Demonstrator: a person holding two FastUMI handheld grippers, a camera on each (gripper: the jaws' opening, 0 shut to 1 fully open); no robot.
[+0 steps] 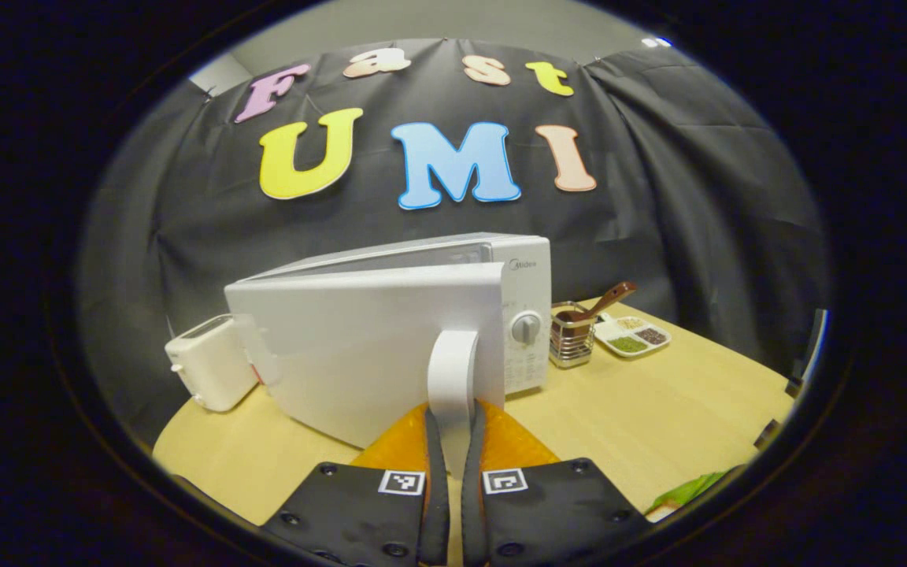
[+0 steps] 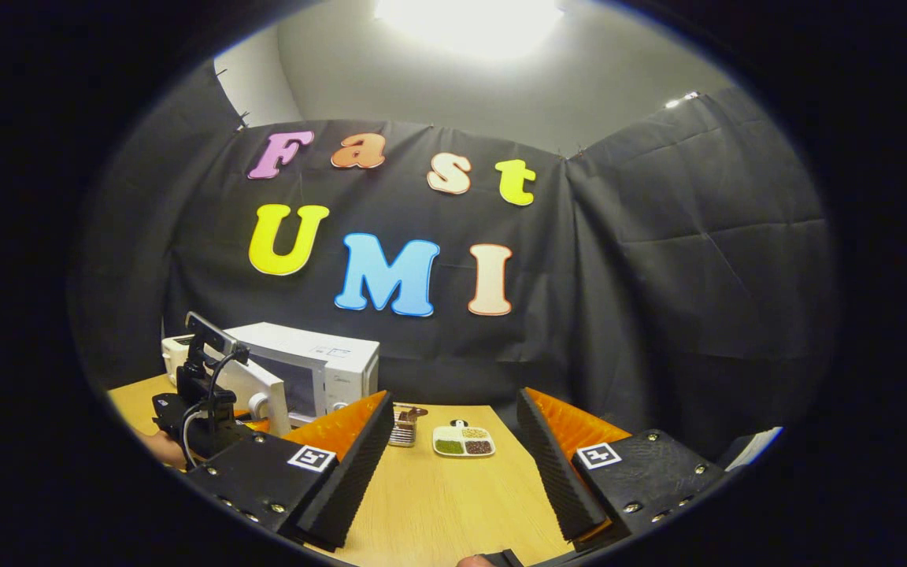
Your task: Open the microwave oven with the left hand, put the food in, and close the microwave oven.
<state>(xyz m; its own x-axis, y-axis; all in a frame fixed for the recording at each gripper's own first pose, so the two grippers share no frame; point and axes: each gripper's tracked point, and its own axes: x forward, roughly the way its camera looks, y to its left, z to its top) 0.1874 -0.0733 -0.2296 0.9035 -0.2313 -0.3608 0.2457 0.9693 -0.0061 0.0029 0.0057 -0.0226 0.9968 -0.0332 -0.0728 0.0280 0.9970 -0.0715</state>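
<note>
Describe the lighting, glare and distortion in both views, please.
Right gripper view: the ceiling lamp is blown out to white glare and the table looks evenly lit. Left gripper view: soft light with no glare, yet the fisheye lens bends the microwave door, and its handle looks sharp.

Brand name "Midea": grey lettering on the white microwave oven (image 1: 422, 315), at the top of its control panel (image 1: 526, 315). Panel's smaller print beneath the dial (image 1: 527, 327): too small to read.
</note>
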